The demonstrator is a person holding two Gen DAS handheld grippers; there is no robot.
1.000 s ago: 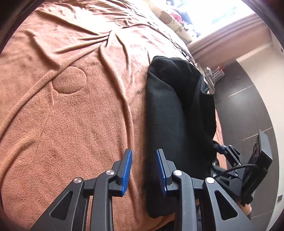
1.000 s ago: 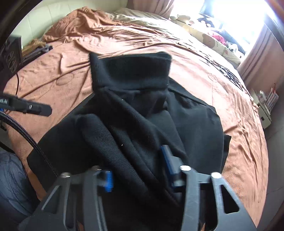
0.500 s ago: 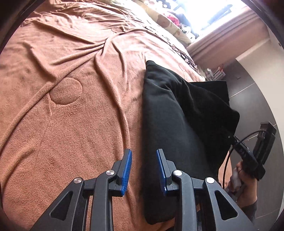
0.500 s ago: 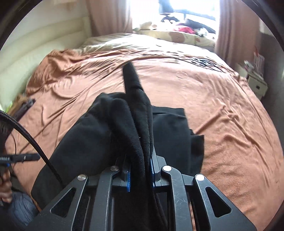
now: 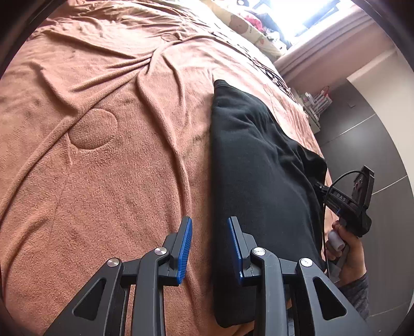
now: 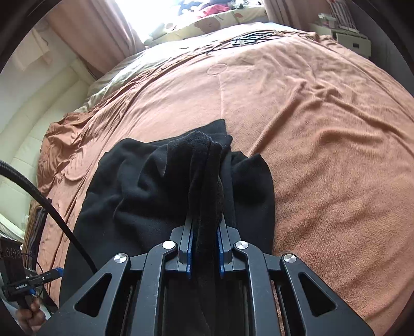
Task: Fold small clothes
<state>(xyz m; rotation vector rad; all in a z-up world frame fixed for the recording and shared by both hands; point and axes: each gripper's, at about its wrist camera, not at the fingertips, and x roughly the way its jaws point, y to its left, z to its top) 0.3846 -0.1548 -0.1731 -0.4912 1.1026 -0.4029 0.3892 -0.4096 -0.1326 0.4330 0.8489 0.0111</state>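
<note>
A black knit garment (image 5: 256, 175) lies on a brown bedspread (image 5: 108, 160), stretched along its right side near the bed's edge. My left gripper (image 5: 210, 224) hovers open over the garment's left hem, nothing between its blue pads. My right gripper (image 6: 205, 222) is shut on a bunched fold of the black garment (image 6: 155, 186), which rises between its fingers and hides the pads. In the left wrist view the right gripper's body (image 5: 349, 204) and the hand holding it show at the garment's far right edge.
The brown bedspread (image 6: 323, 129) spreads wide to the right and beyond the garment. Pillows and soft toys (image 6: 207, 23) lie by the window. A small white shelf unit (image 6: 349, 38) stands past the bed. Dark floor (image 5: 375, 144) runs beside the bed.
The right gripper has closed on a fold of the black garment and pulled it over, flattening the raised part. The left gripper has stayed open by the hem.
</note>
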